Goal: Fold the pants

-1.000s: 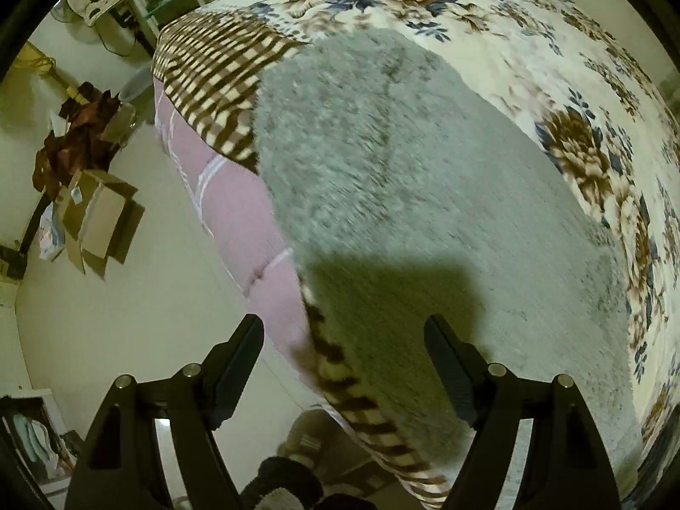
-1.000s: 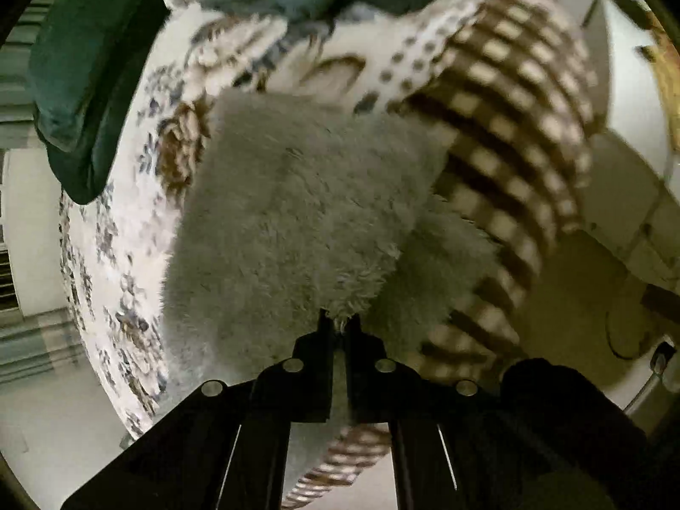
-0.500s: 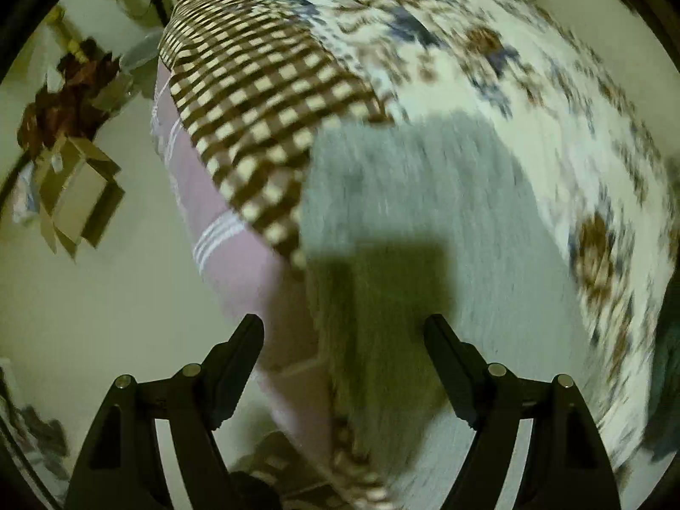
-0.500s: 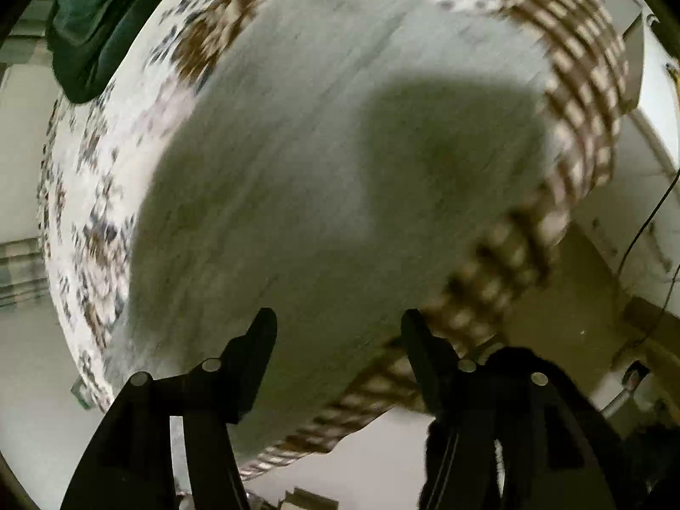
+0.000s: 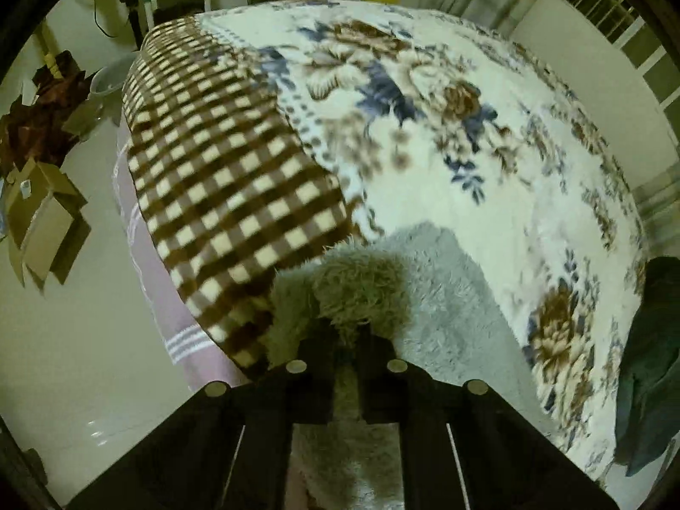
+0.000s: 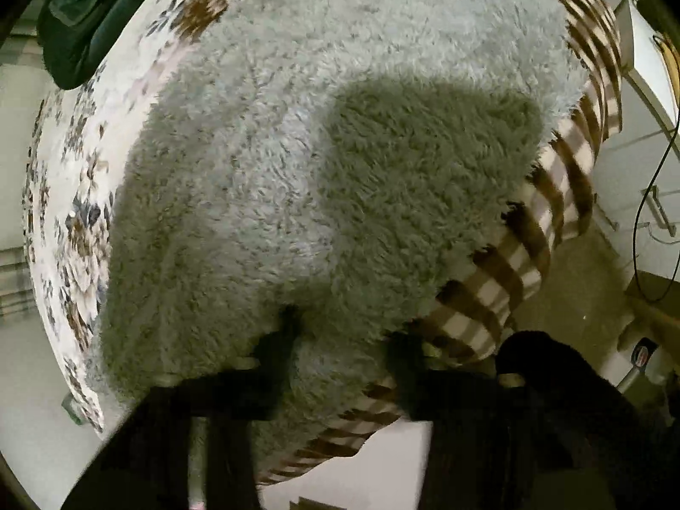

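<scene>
The grey fluffy pants [image 6: 340, 148] lie spread on the flowered bed blanket [image 5: 446, 106], near the bed's edge. In the left wrist view my left gripper [image 5: 348, 335] is shut on a bunched edge of the pants [image 5: 361, 289], which rises between the fingers. In the right wrist view my right gripper [image 6: 340, 340] is open, low over the pants, with both fingers sunk against the fleece at its near edge.
A brown checked blanket border [image 5: 212, 161] hangs over the bed's edge, with a pink sheet [image 5: 148, 276] below. Dark green clothing [image 5: 650, 340] lies on the bed, also in the right wrist view [image 6: 80, 21]. Cardboard boxes [image 5: 42, 212] stand on the floor.
My left gripper went from open above the pants to shut on their edge. My right gripper let go of the pants, opened, and came down close onto the fabric.
</scene>
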A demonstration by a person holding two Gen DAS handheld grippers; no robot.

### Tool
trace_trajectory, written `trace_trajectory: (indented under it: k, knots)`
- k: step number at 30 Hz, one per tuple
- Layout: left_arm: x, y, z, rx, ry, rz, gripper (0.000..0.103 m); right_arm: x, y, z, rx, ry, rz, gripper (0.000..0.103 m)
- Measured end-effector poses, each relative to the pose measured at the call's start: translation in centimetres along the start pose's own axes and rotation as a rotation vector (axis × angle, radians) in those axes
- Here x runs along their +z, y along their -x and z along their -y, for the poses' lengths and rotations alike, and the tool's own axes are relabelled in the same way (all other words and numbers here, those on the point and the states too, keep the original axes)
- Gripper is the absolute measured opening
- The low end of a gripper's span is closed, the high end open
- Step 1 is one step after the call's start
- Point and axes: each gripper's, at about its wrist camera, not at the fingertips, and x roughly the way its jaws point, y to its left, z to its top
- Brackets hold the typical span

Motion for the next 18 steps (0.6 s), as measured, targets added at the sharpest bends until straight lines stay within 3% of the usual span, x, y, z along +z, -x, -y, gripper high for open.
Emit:
trace_trajectory:
  k: [2, 7, 10, 12, 14, 15, 17, 18]
  knots:
    - [0.4, 0.3, -0.8, -0.013, 0.022, -0.012, 0.005, -0.2, 0.4, -0.3, 0.008, 0.0, 0.006, 0.012]
    - [1.1, -0.4, -2.6, 0.009, 0.033, -0.022, 0.005, -1.5, 1.4, -0.9, 0.037, 0.027, 0.004, 0.011]
    - [0.5, -2.6, -3.1, 0.017, 0.029, -0.084, 0.01, -1.6, 0.0, -0.5, 0.012, 0.045, -0.036, 0.012]
    - [-0.4, -3.2, -2.7, 0.027, 0.008, -0.106, 0.01, -1.4, -0.9, -0.6, -0.003, 0.078, -0.053, 0.019]
    - [-1.4, -3.1, -2.2, 0.031, -0.026, -0.103, 0.011, -1.4, -1.0, -0.6, 0.004, 0.11, -0.066, 0.034]
    - [-1.8, -2.9, -2.1, 0.037, -0.036, -0.098, 0.015, -1.4, -0.7, -0.4, 0.022, 0.111, -0.07, 0.037]
    - [-2.5, -2.5, -2.1, 0.048, -0.044, -0.097, 0.046, -1.2, 0.3, 0.5, 0.046, 0.098, -0.06, 0.045]
    - [-2.9, -2.2, -2.2, 0.056, -0.045, -0.092, 0.054, -0.8, 1.2, 1.2, 0.061, 0.074, -0.041, 0.045]
